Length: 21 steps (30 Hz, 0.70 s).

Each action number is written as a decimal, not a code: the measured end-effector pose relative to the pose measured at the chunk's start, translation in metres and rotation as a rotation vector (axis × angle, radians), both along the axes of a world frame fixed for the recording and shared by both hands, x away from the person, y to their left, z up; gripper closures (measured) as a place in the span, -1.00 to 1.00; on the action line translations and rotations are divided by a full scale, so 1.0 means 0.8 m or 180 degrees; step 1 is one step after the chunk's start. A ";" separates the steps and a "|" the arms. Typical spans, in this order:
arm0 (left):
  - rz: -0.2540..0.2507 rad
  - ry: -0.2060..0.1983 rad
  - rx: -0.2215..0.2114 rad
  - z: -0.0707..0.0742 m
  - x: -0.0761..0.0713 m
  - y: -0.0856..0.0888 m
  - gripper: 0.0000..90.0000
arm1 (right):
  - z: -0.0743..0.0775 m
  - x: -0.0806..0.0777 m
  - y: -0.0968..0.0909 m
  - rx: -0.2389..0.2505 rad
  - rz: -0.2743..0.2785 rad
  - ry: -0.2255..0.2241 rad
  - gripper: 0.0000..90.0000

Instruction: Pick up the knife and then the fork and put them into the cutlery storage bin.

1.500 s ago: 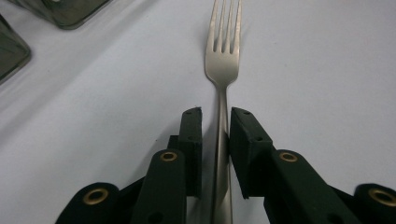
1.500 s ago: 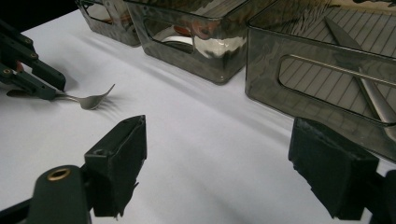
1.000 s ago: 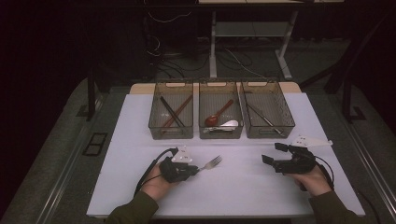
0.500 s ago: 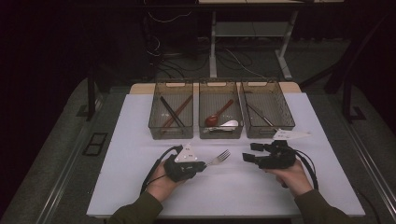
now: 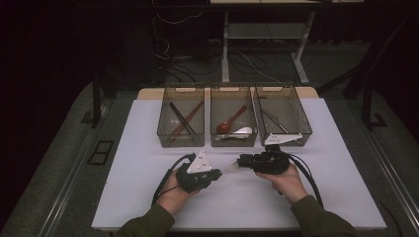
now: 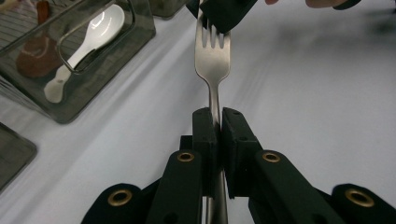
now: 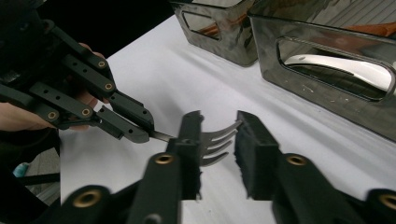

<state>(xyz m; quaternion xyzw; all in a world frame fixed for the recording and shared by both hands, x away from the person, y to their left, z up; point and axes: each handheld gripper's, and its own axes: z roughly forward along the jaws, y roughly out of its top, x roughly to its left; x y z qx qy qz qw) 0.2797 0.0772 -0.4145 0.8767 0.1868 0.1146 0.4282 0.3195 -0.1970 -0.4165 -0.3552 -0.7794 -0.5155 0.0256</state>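
**Inspector:** Start with the biggest thing and work down.

**Me:** The white table (image 5: 148, 197) carries everything. At its far side stand three smoky plastic bins in a row. The left bin (image 5: 181, 123) holds long dark and brown sticks lying crossed. The middle bin (image 5: 232, 118) holds a reddish-brown spoon (image 5: 225, 126) and a white soup spoon (image 6: 88, 39) beside it. The right bin (image 5: 282, 116) holds thin dark utensils; I cannot tell what kind.

**Inspector:** Your hands?

**Me:** Both are in front of the bins, near the table's middle, tips pointing at each other. My left gripper (image 5: 213, 174) sits to the left, my right gripper (image 5: 242, 161) just to the right of it.

**Inspector:** And the piece in hand?

**Me:** A metal fork (image 6: 213, 60). It lies between the two grippers, above the table, handle toward my left and prongs toward my right.

**Inspector:** State of the left jaws?

**Me:** Together and clamped on the fork's handle, just below the neck; the left gripper view shows the handle pinched between the pads.

**Inspector:** The right jaws?

**Me:** They have just been closing, with the prongs between them. In the right gripper view one pad (image 7: 189, 140) lies against the prongs; the other pad (image 7: 252, 144) stands a little apart from the tips, so the fork is not yet clamped there.
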 end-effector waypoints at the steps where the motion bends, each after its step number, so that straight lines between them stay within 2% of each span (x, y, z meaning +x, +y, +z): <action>1: 0.0007 -0.0001 -0.0012 0.000 0.000 0.000 0.87 | 0.000 0.001 -0.001 0.0004 -0.0002 0.0004 0.75; 5: 0.0025 0.0012 -0.0035 -0.001 0.001 0.001 0.87 | 0.003 0.000 -0.003 0.0175 -0.0002 0.0002 0.93; 7: 0.0016 0.0007 -0.0033 0.000 0.003 0.001 0.87 | 0.006 -0.002 -0.003 0.0181 -0.0015 -0.0030 0.95; 9: 0.0046 0.0040 -0.0108 -0.001 0.003 0.001 0.87 | 0.008 -0.001 -0.003 0.0190 -0.0017 -0.0065 0.96; 13: 0.0030 0.0072 -0.0156 -0.001 0.004 0.001 0.83 | 0.010 -0.001 -0.003 0.0205 -0.0027 -0.0094 0.96; 19: 0.0071 0.0074 -0.0206 -0.002 0.004 0.006 0.49 | 0.015 0.001 -0.012 0.0188 -0.0112 -0.0170 0.96; 21: 0.0100 0.0132 -0.0266 -0.002 0.005 0.013 0.41 | 0.017 0.001 -0.016 0.0175 -0.0147 -0.0191 0.96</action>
